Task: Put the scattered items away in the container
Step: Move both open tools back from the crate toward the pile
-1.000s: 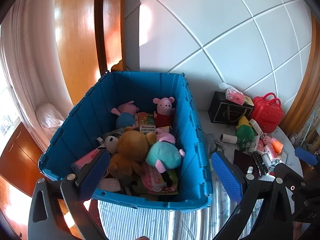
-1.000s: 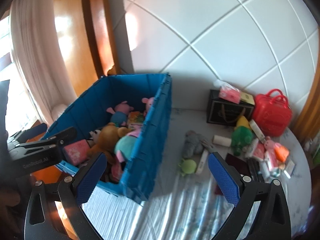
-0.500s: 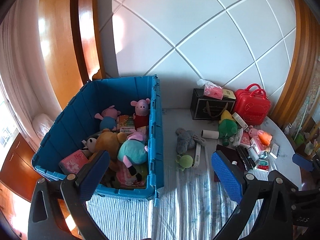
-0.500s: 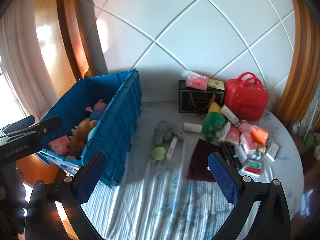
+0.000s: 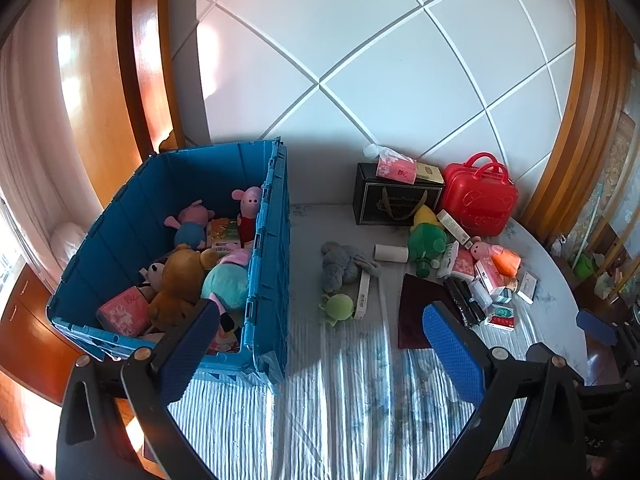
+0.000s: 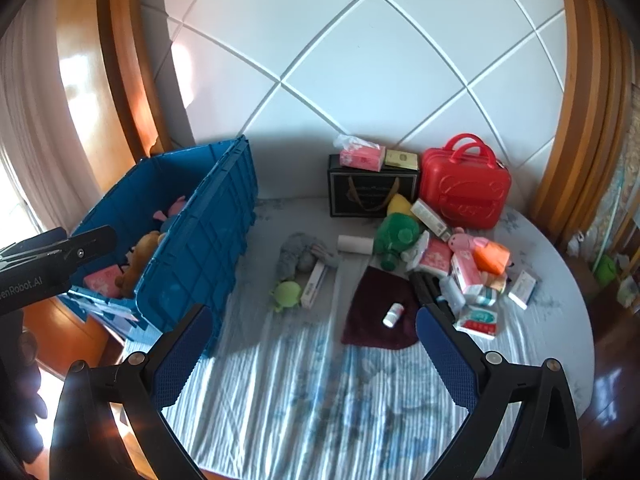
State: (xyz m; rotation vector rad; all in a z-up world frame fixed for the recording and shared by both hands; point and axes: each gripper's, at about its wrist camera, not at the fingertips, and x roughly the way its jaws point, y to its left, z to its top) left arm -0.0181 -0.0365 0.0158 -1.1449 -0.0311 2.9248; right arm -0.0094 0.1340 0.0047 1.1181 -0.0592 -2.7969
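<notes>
Striped bedding (image 6: 304, 392) lies bare beneath us as we hover between picks, left gripper (image 5: 320, 344) and right gripper (image 6: 312, 344) both spread wide and empty, so next we should reach for the grey plush (image 6: 298, 254) near the blue container (image 6: 200, 236).

The left gripper (image 5: 320, 344) is hovering with its blue-padded jaws spread wide and nothing between them, above a striped bedcover (image 5: 340, 400). To the left a blue crate (image 5: 272, 264) is sitting with a brown teddy bear (image 5: 176, 284), a teal plush (image 5: 226, 284) and two pink pig toys inside. On the cover beside it a grey plush (image 5: 340, 266) and a small green toy (image 5: 338, 306) are lying close together. Farther right a red case (image 5: 478, 202) is standing just beside a black box (image 5: 396, 204).
</notes>
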